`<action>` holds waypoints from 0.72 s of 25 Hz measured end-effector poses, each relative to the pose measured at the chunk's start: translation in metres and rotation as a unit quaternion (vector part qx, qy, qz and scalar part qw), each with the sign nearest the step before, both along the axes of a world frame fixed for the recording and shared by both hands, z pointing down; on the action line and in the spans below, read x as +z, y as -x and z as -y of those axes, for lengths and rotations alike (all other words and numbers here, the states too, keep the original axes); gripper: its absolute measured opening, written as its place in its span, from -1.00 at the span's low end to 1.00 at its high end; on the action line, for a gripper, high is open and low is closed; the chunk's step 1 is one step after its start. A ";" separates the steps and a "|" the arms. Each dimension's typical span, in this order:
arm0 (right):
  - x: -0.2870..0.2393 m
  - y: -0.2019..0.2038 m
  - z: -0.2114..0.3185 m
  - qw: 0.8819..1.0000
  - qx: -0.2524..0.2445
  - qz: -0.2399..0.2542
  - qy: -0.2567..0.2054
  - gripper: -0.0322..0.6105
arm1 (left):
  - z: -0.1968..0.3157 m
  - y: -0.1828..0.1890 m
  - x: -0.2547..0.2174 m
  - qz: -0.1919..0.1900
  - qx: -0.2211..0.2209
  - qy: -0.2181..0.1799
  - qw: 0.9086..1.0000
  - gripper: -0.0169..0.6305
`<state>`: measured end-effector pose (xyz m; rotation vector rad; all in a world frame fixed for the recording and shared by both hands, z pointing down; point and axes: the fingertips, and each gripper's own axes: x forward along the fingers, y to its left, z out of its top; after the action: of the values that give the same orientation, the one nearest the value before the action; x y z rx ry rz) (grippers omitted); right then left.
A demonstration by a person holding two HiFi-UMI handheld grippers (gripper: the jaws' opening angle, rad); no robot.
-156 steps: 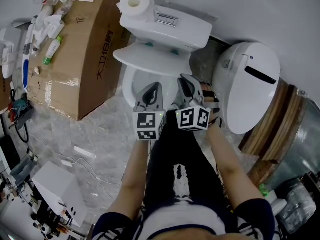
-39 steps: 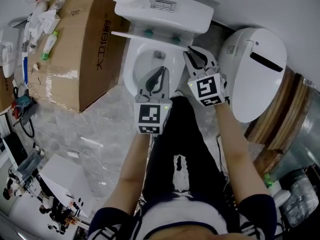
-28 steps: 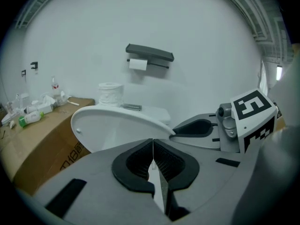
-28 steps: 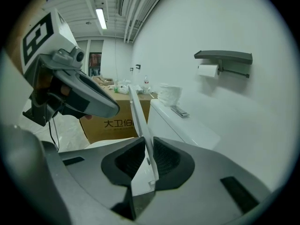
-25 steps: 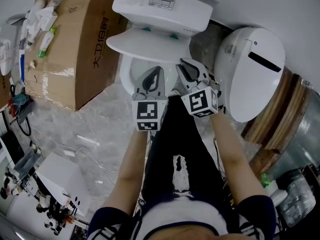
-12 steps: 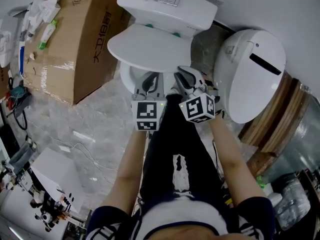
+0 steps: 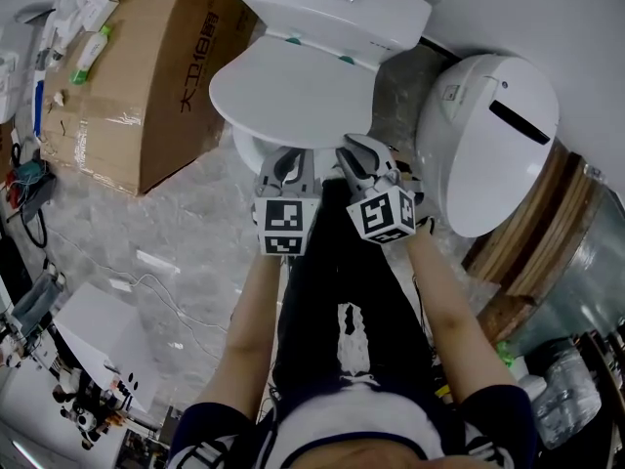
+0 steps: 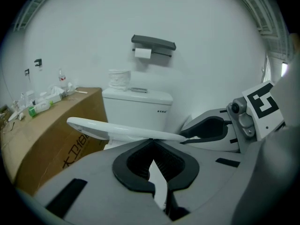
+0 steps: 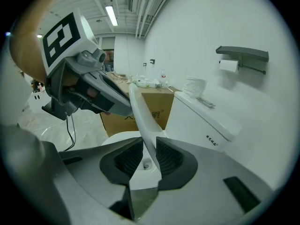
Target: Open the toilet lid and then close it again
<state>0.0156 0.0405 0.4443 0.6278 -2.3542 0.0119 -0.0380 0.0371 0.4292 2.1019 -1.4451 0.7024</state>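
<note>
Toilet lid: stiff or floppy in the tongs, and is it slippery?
Probably stiff: the toilet lid holds a straight, thin edge though the right tongs pinch only its rim. Likely slippery: the surface is glossy white, so the pinch could slide. It is hinged at the back by the tank and part-raised, so if released it would likely swing down rather than lift free.

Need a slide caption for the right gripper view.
Right tongs clamped on the rim of the partly raised toilet lid, cistern at right.
</note>
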 end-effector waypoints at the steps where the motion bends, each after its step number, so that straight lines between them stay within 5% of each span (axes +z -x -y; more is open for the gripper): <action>1: 0.001 0.001 -0.002 1.000 -0.001 0.002 0.004 -0.70 | -0.003 0.001 0.001 0.001 0.000 0.001 1.000 -0.93; 7: 0.001 0.000 -0.016 1.000 0.013 0.004 0.018 -0.69 | -0.015 0.006 0.007 -0.001 -0.004 0.009 1.000 -0.93; 11: -0.005 -0.004 -0.026 0.984 0.087 0.108 0.114 -0.70 | -0.019 0.007 0.010 0.000 -0.004 0.010 1.000 -0.93; 14: -0.004 -0.005 -0.033 0.936 0.157 0.210 0.236 -0.70 | -0.022 0.008 0.011 -0.003 -0.001 0.011 1.000 -0.93; 18: 0.004 -0.009 -0.040 0.833 0.249 0.330 0.368 -0.69 | -0.029 0.010 0.016 0.002 0.006 0.019 1.000 -0.93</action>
<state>0.0250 0.0810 0.4479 0.8936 -2.4206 1.5101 -0.0477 0.0665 0.4449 2.0826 -1.4130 0.7333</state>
